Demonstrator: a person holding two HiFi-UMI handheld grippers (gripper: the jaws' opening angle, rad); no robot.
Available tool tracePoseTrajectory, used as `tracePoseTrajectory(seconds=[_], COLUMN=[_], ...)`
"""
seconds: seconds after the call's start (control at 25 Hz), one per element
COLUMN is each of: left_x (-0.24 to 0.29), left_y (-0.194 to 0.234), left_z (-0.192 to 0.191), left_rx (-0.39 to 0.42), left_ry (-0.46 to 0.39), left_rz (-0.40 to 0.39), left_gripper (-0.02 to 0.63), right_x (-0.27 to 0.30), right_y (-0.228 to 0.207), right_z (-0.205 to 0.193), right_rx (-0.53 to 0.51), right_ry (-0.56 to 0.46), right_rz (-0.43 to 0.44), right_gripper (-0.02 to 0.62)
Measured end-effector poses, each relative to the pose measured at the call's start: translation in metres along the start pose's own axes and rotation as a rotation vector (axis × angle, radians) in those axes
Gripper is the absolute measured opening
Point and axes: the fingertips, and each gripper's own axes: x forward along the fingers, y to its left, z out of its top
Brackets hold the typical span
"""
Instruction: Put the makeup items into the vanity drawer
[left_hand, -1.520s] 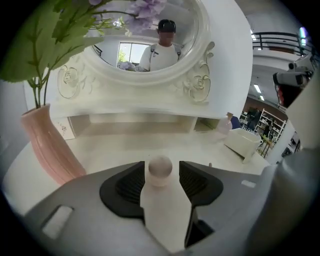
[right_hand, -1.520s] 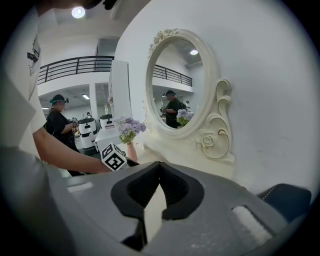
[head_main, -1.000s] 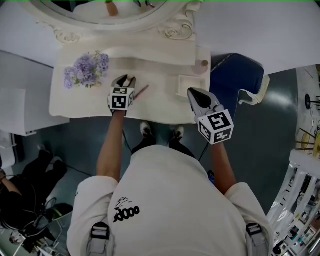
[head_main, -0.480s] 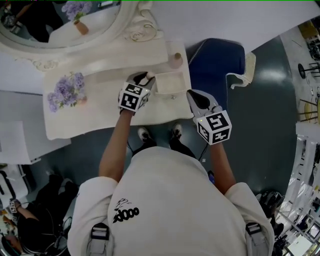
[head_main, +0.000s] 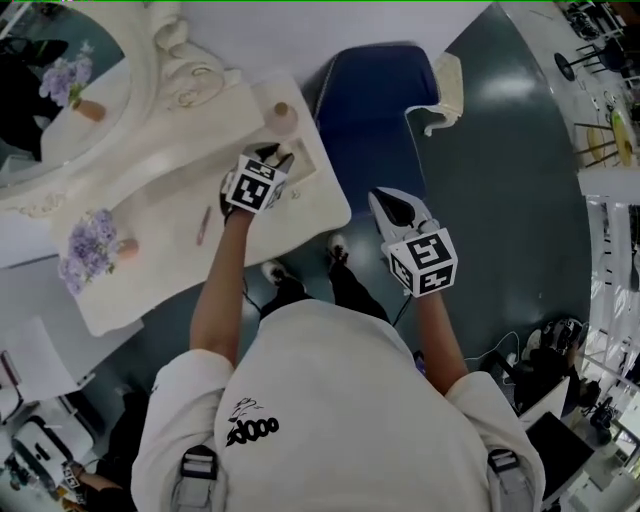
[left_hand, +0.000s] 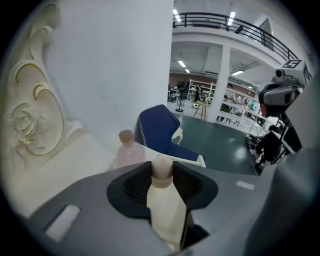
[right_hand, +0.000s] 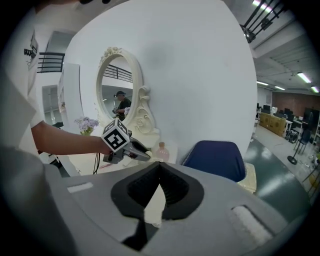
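Observation:
My left gripper (head_main: 272, 155) is over the right end of the cream vanity (head_main: 150, 260), above the open drawer (head_main: 308, 158). It is shut on a cream bottle with a pinkish cap (left_hand: 162, 200), which stands upright between the pads. A pink bottle (head_main: 283, 115) stands just beyond it on the vanity's corner, and shows past the jaws in the left gripper view (left_hand: 129, 150). A thin pink pencil (head_main: 203, 225) lies on the vanity top to the left. My right gripper (head_main: 385, 200) hangs off the vanity's right side over the floor, jaws together and empty (right_hand: 159, 167).
A blue chair (head_main: 375, 100) stands right of the vanity, close to the drawer end. An ornate oval mirror (head_main: 60, 90) rises at the vanity's back. A vase of purple flowers (head_main: 95, 245) sits at the left. Dark floor (head_main: 500, 180) lies under the right gripper.
My left gripper went from beside the pencil at mid-vanity to the drawer end near the pink bottle. The right gripper came away from the vanity's front edge, over the floor. The view swung round.

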Motion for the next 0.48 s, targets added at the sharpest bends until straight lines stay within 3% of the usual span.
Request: tracePoseTrajectory(seconds=[0.24, 0.4, 0.48], left_x=[0.034, 0.048, 0.051], left_y=[-0.008, -0.014, -0.012], left_z=[-0.001, -0.014, -0.014], left_rx=[0.149, 0.167, 0.175], left_ry=[0.111, 0.197, 0.201], left_rz=[-0.025, -0.055, -0.039], left_gripper=[0.150, 0.153, 0.157], right_x=[-0.012, -0.021, -0.021], right_y=[-0.021, -0.028, -0.031], right_z=[-0.016, -0.025, -0.027], right_rx=[0.041, 0.070, 0.077], right_ry=[0.008, 0.020, 0.022], right_rz=[-0.056, -0.082, -0.085], right_gripper=[0.003, 0.003, 0.003])
